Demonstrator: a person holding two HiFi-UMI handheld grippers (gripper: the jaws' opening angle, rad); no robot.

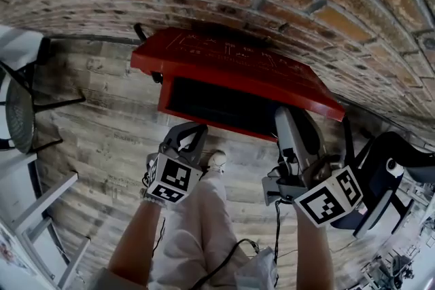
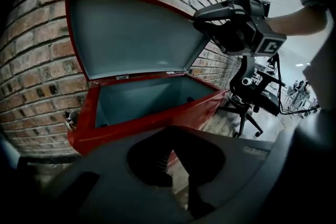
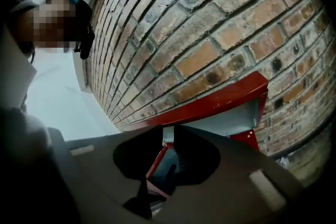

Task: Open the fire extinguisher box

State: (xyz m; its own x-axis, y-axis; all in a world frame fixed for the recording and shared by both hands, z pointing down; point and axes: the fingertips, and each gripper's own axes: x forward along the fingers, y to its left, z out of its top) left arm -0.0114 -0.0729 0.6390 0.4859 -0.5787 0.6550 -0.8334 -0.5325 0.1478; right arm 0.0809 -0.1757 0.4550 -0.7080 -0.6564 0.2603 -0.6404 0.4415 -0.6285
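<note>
The right gripper [image 1: 293, 117] is seen slightly parted at the raised lid's [image 1: 238, 64] five o'clock (front edge); the left gripper [image 1: 196, 127] is pressed together.

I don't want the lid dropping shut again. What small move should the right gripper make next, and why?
Probably tip the lid a little farther back toward the brick wall. The right gripper meets the lid's front corner and the box gapes open, but the lid stands short of the wall. Whether the jaws actually pinch it is unclear.
</note>
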